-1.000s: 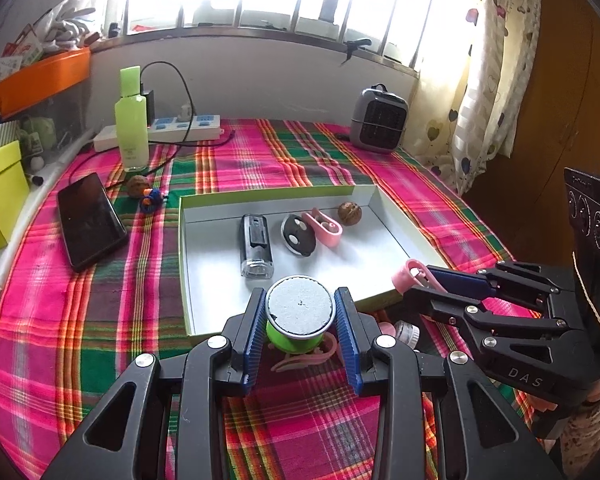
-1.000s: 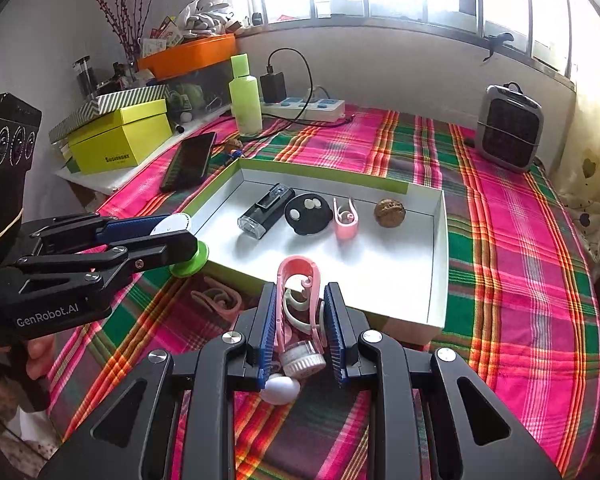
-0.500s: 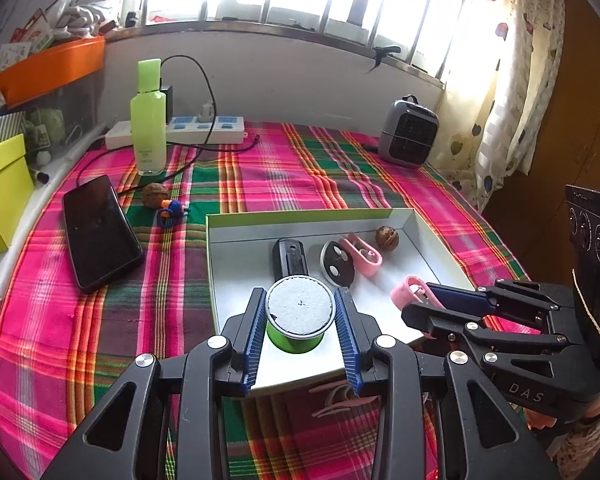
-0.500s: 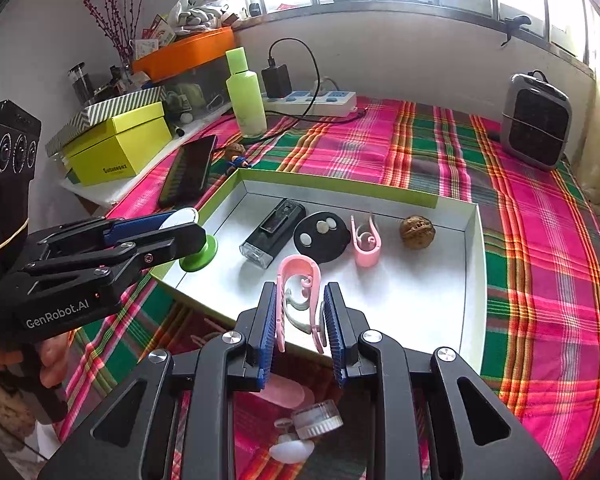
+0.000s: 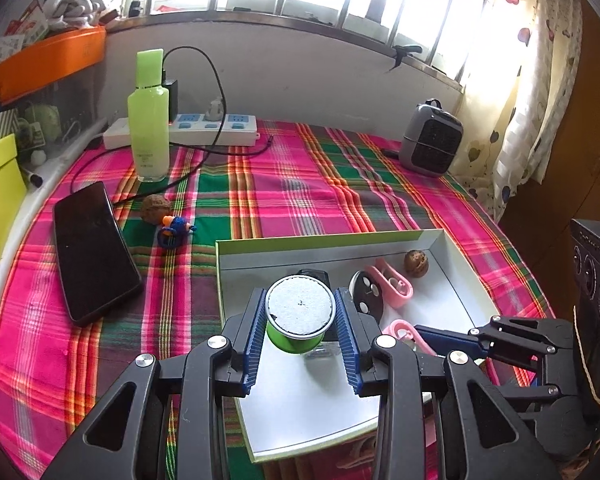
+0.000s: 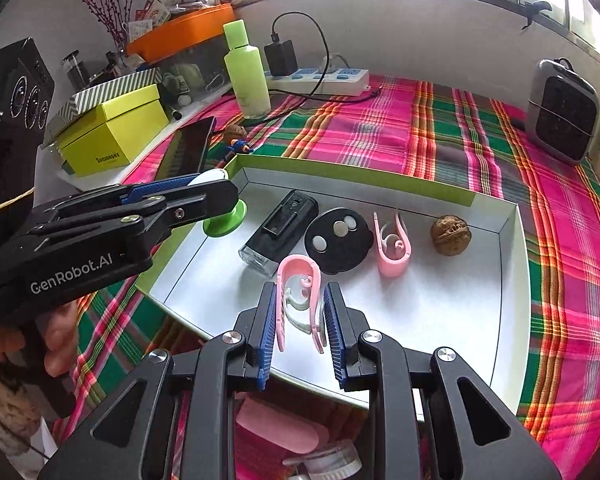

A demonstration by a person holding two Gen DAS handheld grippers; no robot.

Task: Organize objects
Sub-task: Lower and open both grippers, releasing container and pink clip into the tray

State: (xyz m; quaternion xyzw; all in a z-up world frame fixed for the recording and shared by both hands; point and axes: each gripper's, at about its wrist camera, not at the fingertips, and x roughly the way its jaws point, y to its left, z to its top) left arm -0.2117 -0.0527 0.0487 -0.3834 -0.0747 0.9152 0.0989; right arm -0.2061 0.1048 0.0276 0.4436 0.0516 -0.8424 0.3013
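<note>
Left gripper [image 5: 300, 334]: blue-padded jaws clamped on a small green container [image 5: 298, 322] with a white speckled top; held above the near-left part of the box floor, clear of it.

Right gripper [image 6: 300, 328]: jaws closed on a pink clip [image 6: 298, 300], loop end pointing away from the camera, legs between the pads; held over the near edge of the box.

Shallow box [image 6: 512, 280], white inside with green walls; stands on a pink-and-green plaid cloth [image 6: 380, 128]. Contents, in a row left to right in the right wrist view: black rectangular device [image 6: 280, 232]; black round disc [image 6: 338, 240] with three pale dots; second pink clip [image 6: 392, 246]; walnut [image 6: 450, 234].

Outside the box, far left: black phone [image 5: 94, 250] lying flat; another walnut [image 5: 155, 208] and a small blue-and-orange figure [image 5: 174, 230] just beside it; green bottle [image 5: 149, 120] upright; white power strip [image 5: 204, 130] behind the bottle; yellow box [image 6: 116, 134].

Far right: grey heater [image 5: 432, 142] near the curtain.
</note>
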